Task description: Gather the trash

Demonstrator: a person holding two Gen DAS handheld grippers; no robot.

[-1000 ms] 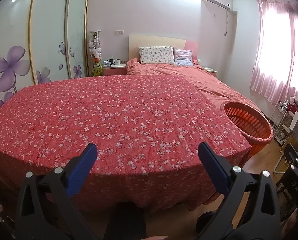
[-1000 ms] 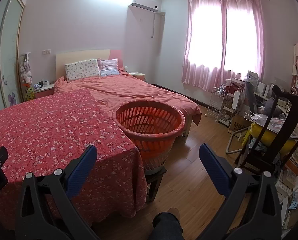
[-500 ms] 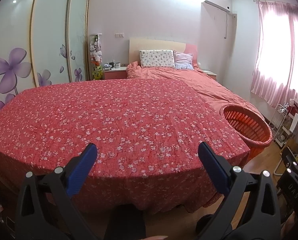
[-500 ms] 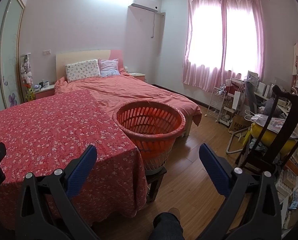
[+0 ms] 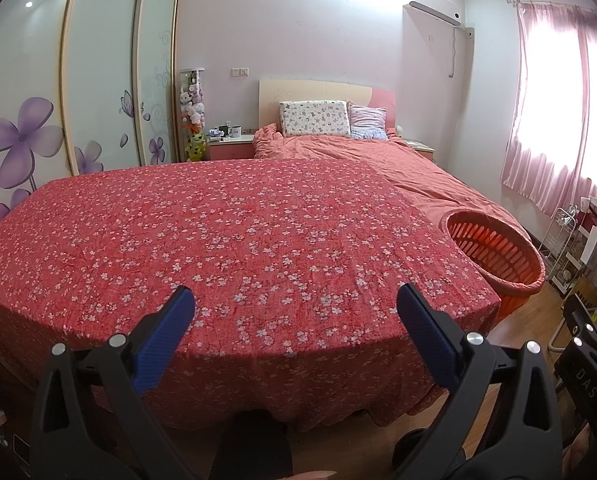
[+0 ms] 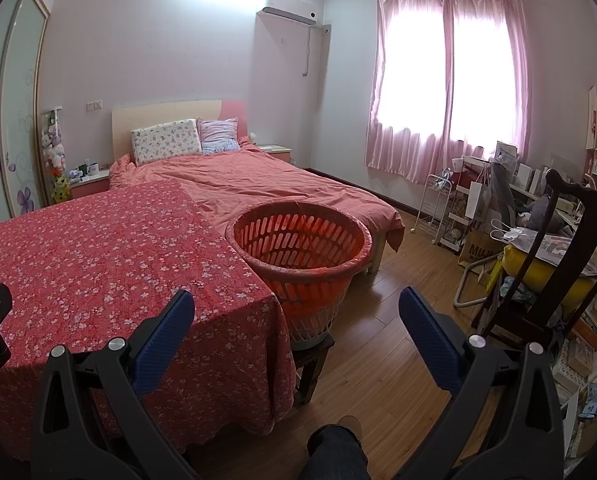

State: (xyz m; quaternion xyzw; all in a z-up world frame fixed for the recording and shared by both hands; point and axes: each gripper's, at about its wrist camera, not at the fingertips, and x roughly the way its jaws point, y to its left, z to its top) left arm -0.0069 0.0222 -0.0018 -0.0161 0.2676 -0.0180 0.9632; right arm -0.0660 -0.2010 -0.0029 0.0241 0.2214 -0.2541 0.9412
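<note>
Trash itself cannot be made out on any surface in either view; the orange basket [image 5: 494, 252] that could take it shows in the left wrist view at the right edge of the tabletop [image 5: 226, 240], which is covered by a red cloth with small white flowers. The left gripper [image 5: 296, 312] hangs over the near edge of that cloth with its blue-padded jaws spread wide and nothing between them. Behind the tabletop lies a bed [image 5: 410, 164] with a salmon cover and two pillows [image 5: 330, 118], a nightstand [image 5: 230, 148] to its left, and a wardrobe [image 5: 98, 92] with purple flower prints along the left wall. In the right wrist view the right gripper [image 6: 296, 312] is likewise spread wide and holds nothing, aimed at the basket [image 6: 298, 256], which stands on a small dark stool [image 6: 312, 354] just beside the corner of the tabletop [image 6: 98, 256]. The basket looks empty inside. Wooden floor [image 6: 386, 320] runs to the right, where a dark chair [image 6: 554, 264] with a yellow cushion, a white wire rack [image 6: 434, 208] and a cluttered desk stand below a window with pink curtains [image 6: 446, 80]. A dark trouser leg [image 6: 334, 454] shows at the bottom edge
</note>
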